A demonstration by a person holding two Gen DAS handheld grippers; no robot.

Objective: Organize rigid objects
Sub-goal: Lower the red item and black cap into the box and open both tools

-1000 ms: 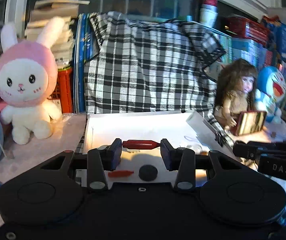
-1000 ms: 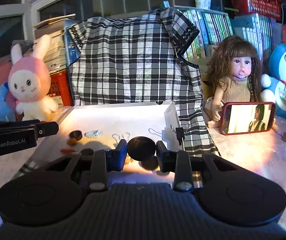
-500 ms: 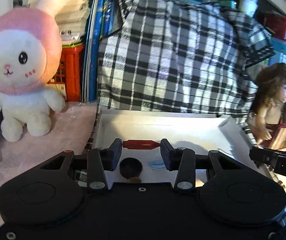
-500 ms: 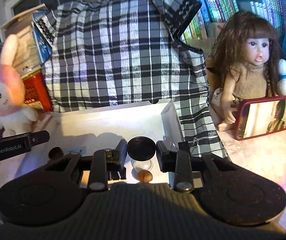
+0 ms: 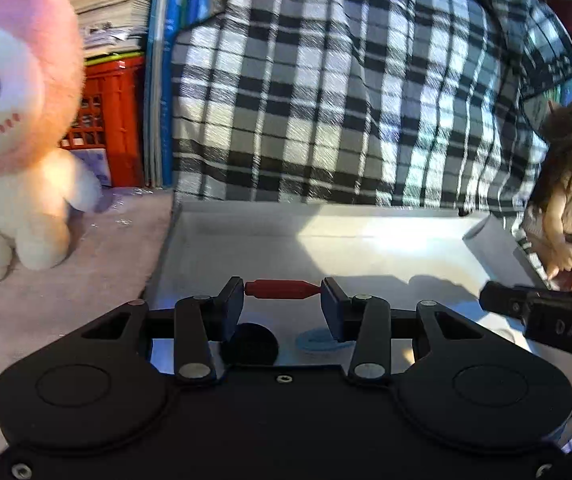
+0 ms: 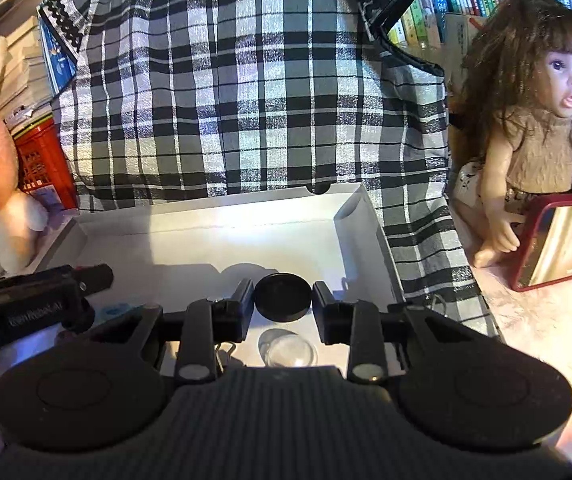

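Above the shallow white cardboard tray (image 5: 369, 236), the left gripper (image 5: 282, 290) clamps a slim red plastic peg (image 5: 280, 289) end to end, its long axis crosswise, while the right gripper (image 6: 283, 298) pinches a flat black round disc (image 6: 283, 297) by its rim. Both loads hang over the tray floor, so release looks near. Only the right view shows a clear dome (image 6: 290, 349) beneath; only the left, a dark puck (image 5: 250, 344) and pale blue ring (image 5: 317, 343).

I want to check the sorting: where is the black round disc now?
In the right wrist view, the black disc is clamped between the right tongs, above the white tray, with a clear dome lying below it.
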